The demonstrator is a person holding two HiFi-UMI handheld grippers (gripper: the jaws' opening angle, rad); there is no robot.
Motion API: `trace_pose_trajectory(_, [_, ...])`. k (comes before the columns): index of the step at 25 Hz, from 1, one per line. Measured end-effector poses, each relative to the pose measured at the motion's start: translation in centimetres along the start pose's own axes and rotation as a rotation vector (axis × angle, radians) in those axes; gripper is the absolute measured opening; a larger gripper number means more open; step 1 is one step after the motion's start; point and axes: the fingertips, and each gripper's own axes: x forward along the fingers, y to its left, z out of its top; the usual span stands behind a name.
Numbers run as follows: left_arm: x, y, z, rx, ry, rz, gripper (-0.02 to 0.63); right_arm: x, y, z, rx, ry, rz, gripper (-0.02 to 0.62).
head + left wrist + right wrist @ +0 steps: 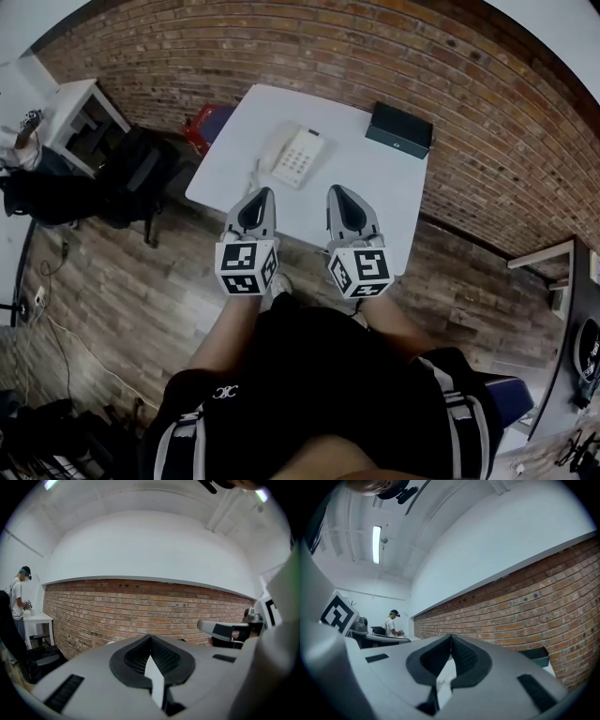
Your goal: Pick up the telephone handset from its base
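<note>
A white telephone [302, 157] lies on the white table [375, 187], its handset [273, 150] resting along the left side of the base and a cord trailing toward the table's near edge. My left gripper [263, 194] and right gripper [335, 190] hover side by side over the table's near edge, just short of the phone. In the left gripper view the left gripper [150, 636] has its jaws closed tip to tip, with nothing between them. The right gripper [451, 636] looks the same in its own view. The phone is hidden in both gripper views.
A dark green box [399, 128] sits at the table's far right corner, against the brick wall [487, 103]. Left of the table are a black bag [131, 173], a red stool [208, 122] and a white side table [80, 103]. A person [19, 595] stands far off.
</note>
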Motion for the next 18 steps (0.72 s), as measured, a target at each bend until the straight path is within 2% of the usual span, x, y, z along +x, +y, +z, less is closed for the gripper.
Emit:
trace_pose_trajectory(10, [8.9, 7.4, -0.4, -0.026, 0.095, -0.055, 0.002, 10.0, -0.9, -0.8, 0.003, 0.043, -0.056, -0.002])
trace_pose_trajectory(18, [15.4, 9.8, -1.5, -0.009, 0.157, -0.120, 0.002, 15.0, -3.6, -1.3, -0.003, 0.055, -0.126, -0.002])
